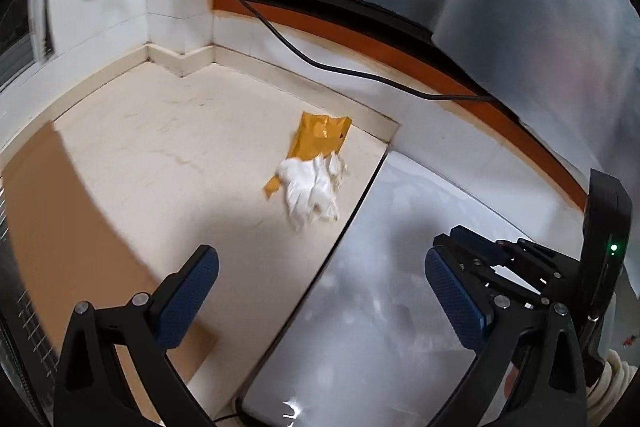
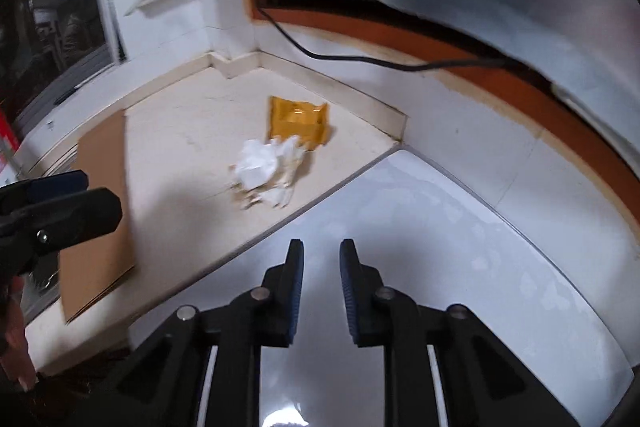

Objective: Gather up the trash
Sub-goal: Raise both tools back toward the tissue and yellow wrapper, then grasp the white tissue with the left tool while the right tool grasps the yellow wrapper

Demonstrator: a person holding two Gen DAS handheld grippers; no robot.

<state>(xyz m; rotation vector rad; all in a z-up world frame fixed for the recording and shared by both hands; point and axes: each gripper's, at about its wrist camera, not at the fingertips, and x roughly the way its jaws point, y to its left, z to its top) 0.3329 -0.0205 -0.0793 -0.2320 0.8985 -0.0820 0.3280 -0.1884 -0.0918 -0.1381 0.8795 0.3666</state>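
Cardboard sheet [image 1: 72, 227] left of tissue wad [image 1: 312, 193] w/ wrapper [image 1: 320, 137].

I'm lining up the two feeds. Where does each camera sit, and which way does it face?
Left wrist: on the left tongs, open, facing the floor corner with the crumpled white tissue and yellow wrapper; the right tongs show at right.
Right wrist: on the right tongs, slightly apart over a white surface, facing the same corner; the left tongs show at left.
Shared: tissue, wrapper, black cable, cardboard.
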